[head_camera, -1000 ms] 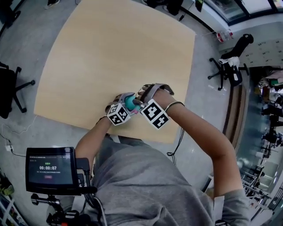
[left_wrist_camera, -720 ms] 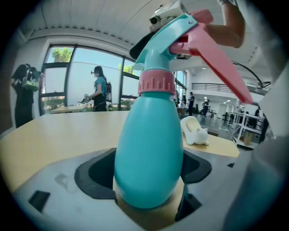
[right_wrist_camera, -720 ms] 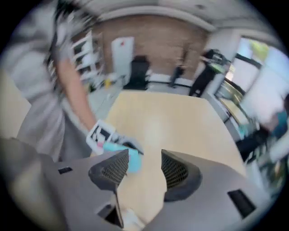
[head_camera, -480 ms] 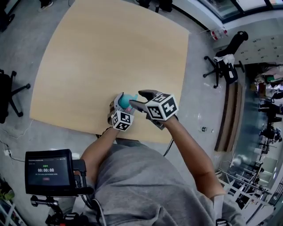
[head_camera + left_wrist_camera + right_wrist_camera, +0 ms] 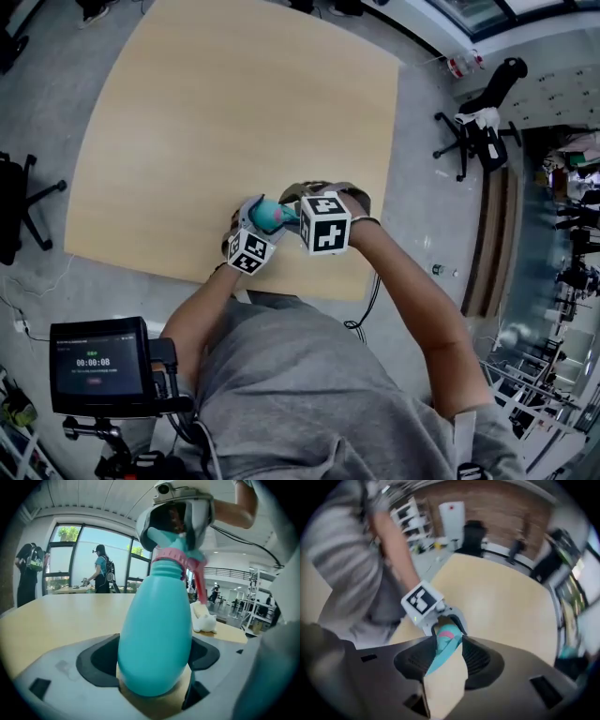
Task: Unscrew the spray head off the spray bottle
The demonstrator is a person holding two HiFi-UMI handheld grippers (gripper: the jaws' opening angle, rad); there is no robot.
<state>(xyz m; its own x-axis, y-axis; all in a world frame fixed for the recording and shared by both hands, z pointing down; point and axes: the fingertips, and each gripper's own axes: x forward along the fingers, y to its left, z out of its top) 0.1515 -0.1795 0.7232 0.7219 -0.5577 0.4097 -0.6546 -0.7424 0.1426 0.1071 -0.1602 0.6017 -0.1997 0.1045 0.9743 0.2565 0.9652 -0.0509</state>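
Tabletop point(image 5: 234, 112) — left tool point(image 5: 154, 672) wide round bottle point(image 5: 157, 620)

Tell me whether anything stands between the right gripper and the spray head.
Nothing visible does. The spray head already sits between the jaws of the right gripper, which have just been closing. The left gripper clamps the bottle.
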